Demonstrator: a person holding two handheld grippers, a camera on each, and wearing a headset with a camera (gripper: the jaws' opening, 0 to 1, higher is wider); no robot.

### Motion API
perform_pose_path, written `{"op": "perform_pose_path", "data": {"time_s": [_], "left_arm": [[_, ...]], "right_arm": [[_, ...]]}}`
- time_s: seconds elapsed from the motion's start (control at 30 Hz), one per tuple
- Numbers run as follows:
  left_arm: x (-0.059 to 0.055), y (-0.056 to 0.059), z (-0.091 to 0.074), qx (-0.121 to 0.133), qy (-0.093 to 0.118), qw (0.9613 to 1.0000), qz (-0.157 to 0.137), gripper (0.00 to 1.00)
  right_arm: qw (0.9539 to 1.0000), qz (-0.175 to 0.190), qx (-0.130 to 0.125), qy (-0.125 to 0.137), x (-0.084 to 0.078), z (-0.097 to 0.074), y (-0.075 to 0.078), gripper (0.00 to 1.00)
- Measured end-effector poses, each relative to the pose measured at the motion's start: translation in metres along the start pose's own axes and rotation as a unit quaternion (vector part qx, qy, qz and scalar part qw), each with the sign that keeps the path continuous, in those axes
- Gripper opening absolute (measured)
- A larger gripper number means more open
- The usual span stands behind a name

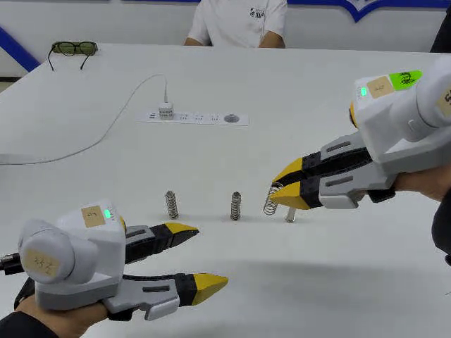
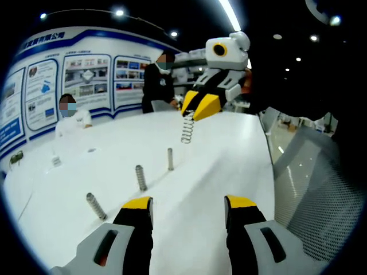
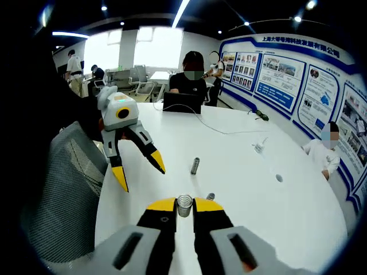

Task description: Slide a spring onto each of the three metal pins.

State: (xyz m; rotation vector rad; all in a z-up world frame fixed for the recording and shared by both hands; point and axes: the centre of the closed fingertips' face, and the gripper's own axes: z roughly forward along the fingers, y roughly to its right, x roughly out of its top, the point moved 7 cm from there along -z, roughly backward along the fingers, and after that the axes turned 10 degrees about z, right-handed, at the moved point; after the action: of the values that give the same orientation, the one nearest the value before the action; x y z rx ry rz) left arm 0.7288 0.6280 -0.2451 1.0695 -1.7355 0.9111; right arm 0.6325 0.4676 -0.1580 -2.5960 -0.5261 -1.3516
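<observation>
The white table (image 1: pixel 296 91) spreads out ahead of both my grippers, bare and faintly glossy. At its far side a seated person (image 1: pixel 239 21) is cut off above the shoulders. In the right gripper view, blue-edged display boards (image 3: pixel 281 74) line the wall, their print too small for me to read. A mesh chair (image 3: pixel 69 189) crowds that view's left side, half lost in shadow.

My left gripper (image 1: pixel 211 255) hovers low over the table with its jaws spread wide and nothing between them. My right gripper (image 1: pixel 276 190) is pinching a spring (image 1: pixel 271 199), which hangs tilted from the yellow tips. Its top coils are hidden between the jaws.

Well beyond both grippers lie a socket strip (image 1: pixel 194 117) with a cable (image 1: pixel 106 134) trailing off the frame's left edge, and glasses (image 1: pixel 72 48) farther off.

Ahead of the left jaws, between the grippers, two springs (image 1: pixel 172 204) (image 1: pixel 235 205) stand upright. I cannot make out the pins inside them. The bare pin (image 1: pixel 290 215) stands just under the right gripper's tips, partly covered by the lower jaw, apart from the held spring.
</observation>
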Motion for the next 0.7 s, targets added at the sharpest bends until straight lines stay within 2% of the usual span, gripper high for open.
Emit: {"op": "perform_pose_path", "data": {"time_s": [0.33, 0.7], "left_arm": [[-0.002, 0.000, -0.001, 0.002, -0.002, 1.0000, -0.004, 0.52], [-0.003, 0.001, -0.001, 0.000, -0.003, 1.0000, -0.007, 0.51]], "right_arm": [[0.9992, 0.016, -0.037, -0.003, -0.005, -0.012, 0.022, 0.12], [0.9967, 0.041, -0.069, -0.017, -0.019, -0.011, 0.048, 0.12]]}}
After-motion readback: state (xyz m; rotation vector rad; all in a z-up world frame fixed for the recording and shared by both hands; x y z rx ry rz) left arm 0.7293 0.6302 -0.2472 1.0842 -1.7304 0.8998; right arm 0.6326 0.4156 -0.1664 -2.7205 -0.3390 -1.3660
